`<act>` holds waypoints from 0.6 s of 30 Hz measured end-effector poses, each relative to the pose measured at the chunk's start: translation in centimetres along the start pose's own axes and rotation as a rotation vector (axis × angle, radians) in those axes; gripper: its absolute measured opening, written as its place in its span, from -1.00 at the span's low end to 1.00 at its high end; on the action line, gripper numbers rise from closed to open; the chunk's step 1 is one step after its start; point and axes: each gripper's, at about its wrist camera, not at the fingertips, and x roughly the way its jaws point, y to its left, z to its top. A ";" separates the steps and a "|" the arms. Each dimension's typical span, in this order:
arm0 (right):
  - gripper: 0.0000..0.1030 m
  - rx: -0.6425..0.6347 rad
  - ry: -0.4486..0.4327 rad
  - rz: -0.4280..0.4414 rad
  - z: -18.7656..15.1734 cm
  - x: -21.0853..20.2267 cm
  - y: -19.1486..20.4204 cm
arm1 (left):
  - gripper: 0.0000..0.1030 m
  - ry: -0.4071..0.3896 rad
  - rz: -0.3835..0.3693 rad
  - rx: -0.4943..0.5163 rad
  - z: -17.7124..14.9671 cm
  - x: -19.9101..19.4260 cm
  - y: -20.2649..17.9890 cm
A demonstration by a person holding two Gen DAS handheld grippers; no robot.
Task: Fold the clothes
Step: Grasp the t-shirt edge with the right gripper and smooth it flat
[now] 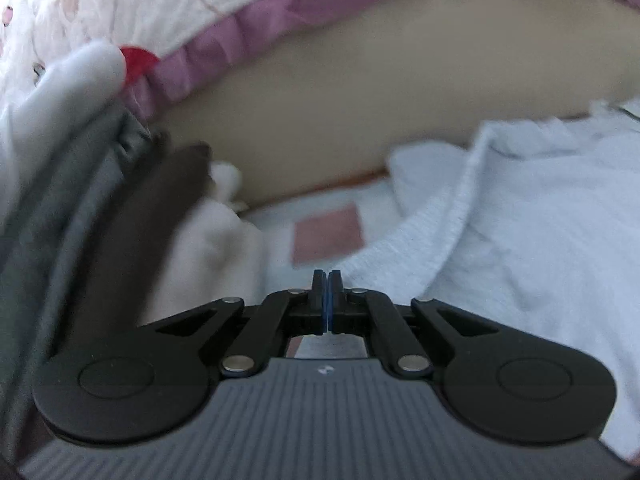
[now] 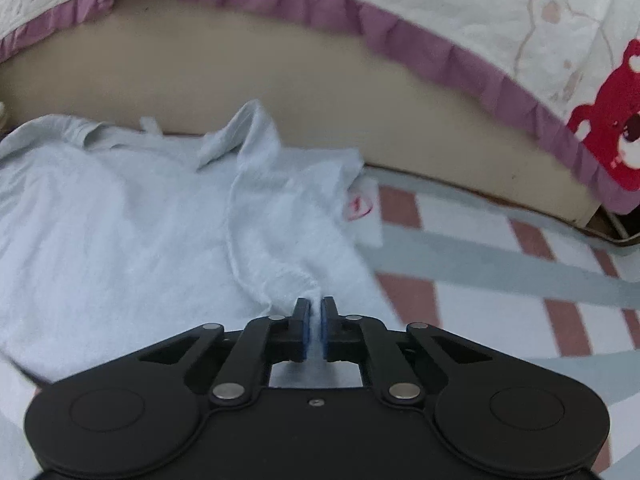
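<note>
A pale blue knit garment (image 2: 120, 216) lies spread on a checked sheet (image 2: 500, 280). In the right wrist view my right gripper (image 2: 316, 305) is shut on a ribbed edge of this garment, with cloth pinched between the blue pads. In the left wrist view the same pale garment (image 1: 520, 216) lies to the right. My left gripper (image 1: 327, 276) is shut with its pads together and nothing visible between them, close to the garment's ribbed hem.
A pile of grey, brown and white clothes (image 1: 100, 208) stands at the left in the left wrist view. A beige bed side (image 2: 240, 64) with a purple-frilled quilt (image 2: 460, 60) runs across the back. A red bear print (image 2: 616, 128) is at the right.
</note>
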 end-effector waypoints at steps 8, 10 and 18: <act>-1.00 0.005 0.013 -0.178 3.1 0.8 -2.7 | -0.94 0.049 0.182 -0.064 1.2 2.0 1.4; -1.00 0.012 0.009 -0.226 3.4 0.4 -3.1 | -0.87 0.080 0.073 -0.132 0.6 1.1 2.1; 0.05 0.002 -0.070 0.084 0.6 -3.4 0.7 | -0.26 0.156 -0.227 -0.236 -1.4 -3.3 0.4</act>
